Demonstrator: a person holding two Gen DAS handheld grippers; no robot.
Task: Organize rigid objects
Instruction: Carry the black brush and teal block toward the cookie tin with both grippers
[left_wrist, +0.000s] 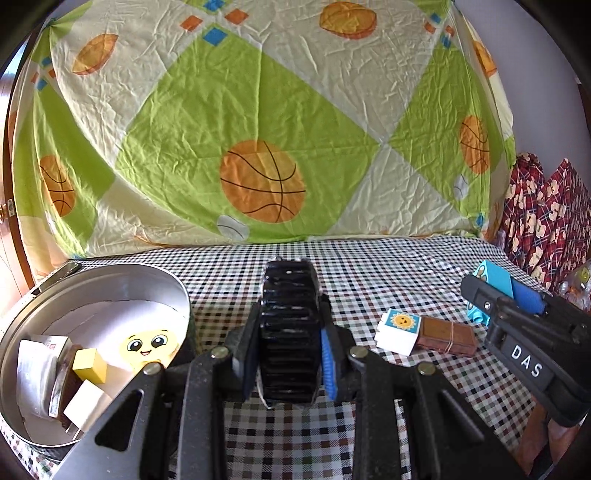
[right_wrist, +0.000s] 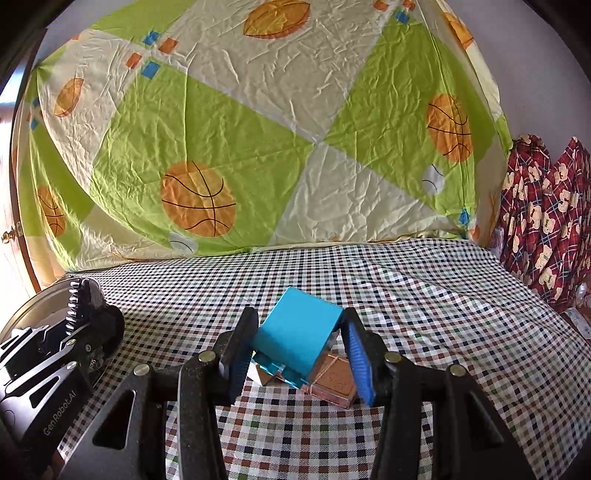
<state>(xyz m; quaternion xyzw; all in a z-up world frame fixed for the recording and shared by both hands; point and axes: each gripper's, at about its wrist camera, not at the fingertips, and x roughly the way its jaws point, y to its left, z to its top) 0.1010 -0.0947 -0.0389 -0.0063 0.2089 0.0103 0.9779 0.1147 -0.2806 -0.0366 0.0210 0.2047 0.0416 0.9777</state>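
Inside left view only, tin's (left_wrist: 177, 291) contents, left hand-held gripper (left_wrist: 288, 354) clamping black comb (left_wrist: 290, 295), right one (right_wrist: 295, 347) gripping blue block (right_wrist: 299, 332).

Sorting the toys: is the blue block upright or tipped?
Tipped: the blue block hangs tilted between the right gripper's jaws, off the cloth.
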